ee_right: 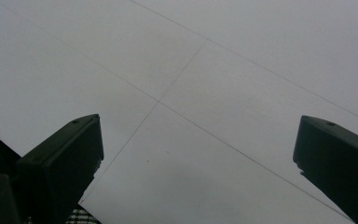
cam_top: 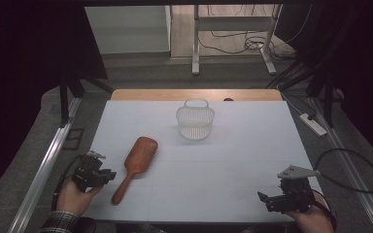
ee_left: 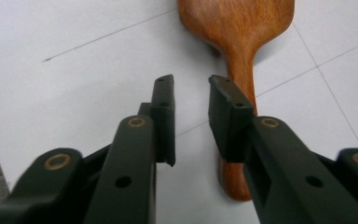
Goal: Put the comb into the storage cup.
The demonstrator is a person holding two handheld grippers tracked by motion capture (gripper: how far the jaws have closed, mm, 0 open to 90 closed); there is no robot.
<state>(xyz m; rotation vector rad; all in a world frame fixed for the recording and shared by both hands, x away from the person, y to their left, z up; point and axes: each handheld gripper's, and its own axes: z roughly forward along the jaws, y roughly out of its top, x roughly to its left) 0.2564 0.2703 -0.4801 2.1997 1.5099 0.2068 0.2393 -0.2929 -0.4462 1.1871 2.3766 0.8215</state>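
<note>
My right gripper (cam_top: 278,200) waits with jaws wide apart over the bare white table (cam_top: 233,165). My left gripper (ee_left: 191,88), jaws narrowly apart and empty, lines up beside the wooden hairbrush (cam_top: 134,165) handle (likely my pick). Farther back stands the white basket (cam_top: 195,120).

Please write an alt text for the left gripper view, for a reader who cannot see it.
A wooden hairbrush lies on a white table, handle toward the camera. The left gripper points at it with its two black jaws slightly apart and nothing between them.
</note>
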